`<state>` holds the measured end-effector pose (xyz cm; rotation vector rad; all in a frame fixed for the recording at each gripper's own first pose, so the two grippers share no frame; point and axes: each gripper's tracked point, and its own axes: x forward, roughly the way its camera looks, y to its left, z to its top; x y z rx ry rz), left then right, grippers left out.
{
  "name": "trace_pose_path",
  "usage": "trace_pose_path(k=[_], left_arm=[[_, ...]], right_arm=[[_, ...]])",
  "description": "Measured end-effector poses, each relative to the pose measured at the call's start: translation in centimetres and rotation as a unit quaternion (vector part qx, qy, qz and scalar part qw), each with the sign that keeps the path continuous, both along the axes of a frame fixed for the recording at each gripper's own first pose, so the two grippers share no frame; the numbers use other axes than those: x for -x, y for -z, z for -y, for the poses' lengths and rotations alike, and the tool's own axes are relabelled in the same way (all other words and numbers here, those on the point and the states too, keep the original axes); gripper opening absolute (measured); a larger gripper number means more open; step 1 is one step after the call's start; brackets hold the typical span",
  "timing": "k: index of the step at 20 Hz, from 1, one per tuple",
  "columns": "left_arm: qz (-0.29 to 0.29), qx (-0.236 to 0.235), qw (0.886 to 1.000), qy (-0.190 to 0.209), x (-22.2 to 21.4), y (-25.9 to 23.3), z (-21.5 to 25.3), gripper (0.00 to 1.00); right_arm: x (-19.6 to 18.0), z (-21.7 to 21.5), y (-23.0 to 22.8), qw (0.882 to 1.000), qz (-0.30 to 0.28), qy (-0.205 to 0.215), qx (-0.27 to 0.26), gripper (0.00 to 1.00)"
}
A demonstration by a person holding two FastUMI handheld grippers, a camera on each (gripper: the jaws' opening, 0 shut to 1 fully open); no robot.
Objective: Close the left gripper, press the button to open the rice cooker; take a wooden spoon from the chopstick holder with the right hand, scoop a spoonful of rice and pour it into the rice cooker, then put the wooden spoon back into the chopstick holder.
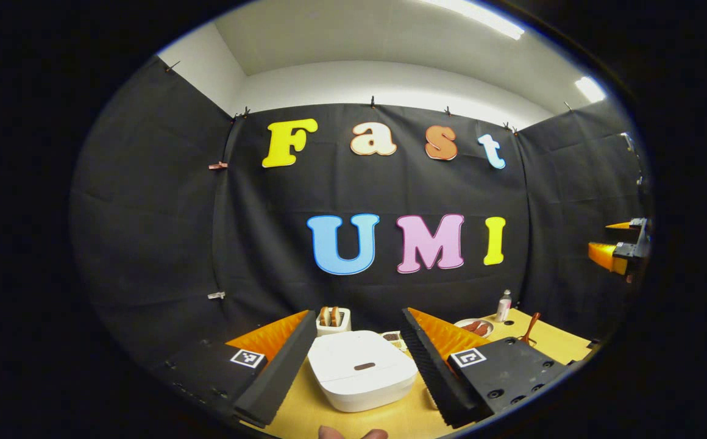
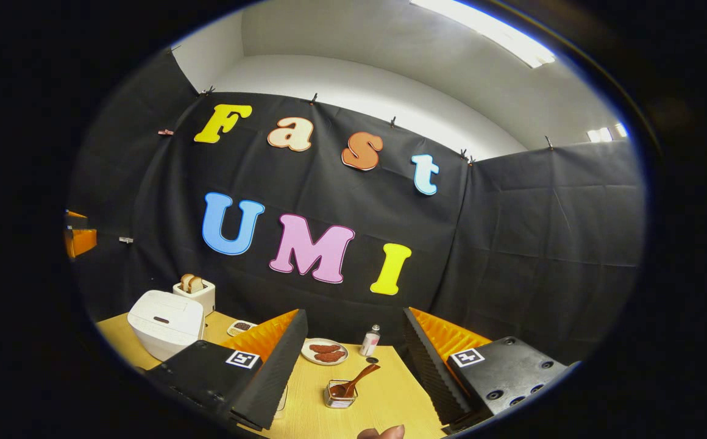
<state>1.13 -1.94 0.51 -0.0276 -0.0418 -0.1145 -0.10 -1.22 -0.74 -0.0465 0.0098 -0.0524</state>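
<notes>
Black-draped booth, yellow wooden table (image 2: pixel 390 390), closed white rice cooker (image 1: pixel 361 367), both grippers' jaws spread wide, grasping nothing

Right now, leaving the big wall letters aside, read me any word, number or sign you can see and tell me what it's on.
No words or numbers can be read.
Square markers on the left hand-held gripper and right hand-held gripper: coded patterns, no letters.
Small bottle: label too small to read.
Rice cooker: no text shows on its lid.
</notes>
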Motion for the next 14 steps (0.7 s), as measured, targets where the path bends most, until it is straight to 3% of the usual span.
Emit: trace_pose_path(k=[2, 5, 8, 10, 12, 13, 14], left_arm=[[-0.002, 0.008, 0.999, 0.040, -0.3, 0.0, 1.4, 0.85], [-0.002, 0.025, 0.996, 0.091, -0.7, -0.2, 3.3, 0.40], [-0.002, 0.022, 0.994, 0.109, -2.0, -0.1, 3.7, 0.11], [-0.027, 0.012, 0.990, 0.139, -2.8, 1.3, 4.7, 0.07], [-0.060, 0.006, 0.987, 0.148, -4.8, 3.0, 4.5, 0.10], [-0.076, 0.004, 0.986, 0.150, -5.8, 3.8, 4.4, 0.03], [-0.090, 0.004, 0.984, 0.156, -6.8, 4.8, 4.4, 0.06]], right_arm=[[0.0, 0.3, 0.1, 1.000, 0.000, 0.005, 0.002, 0.97], [-0.2, 0.9, 0.0, 1.000, 0.004, 0.013, 0.004, 0.97], [-0.1, 1.3, 0.3, 1.000, 0.002, 0.016, 0.011, 0.97], [-0.1, 1.7, 0.5, 1.000, -0.001, 0.021, 0.017, 0.97], [0.1, 2.0, 0.7, 1.000, -0.004, 0.025, 0.018, 0.97], [0.2, 2.1, 0.8, 0.999, -0.006, 0.027, 0.019, 0.97], [0.3, 2.3, 1.0, 0.999, -0.008, 0.030, 0.020, 0.97]])
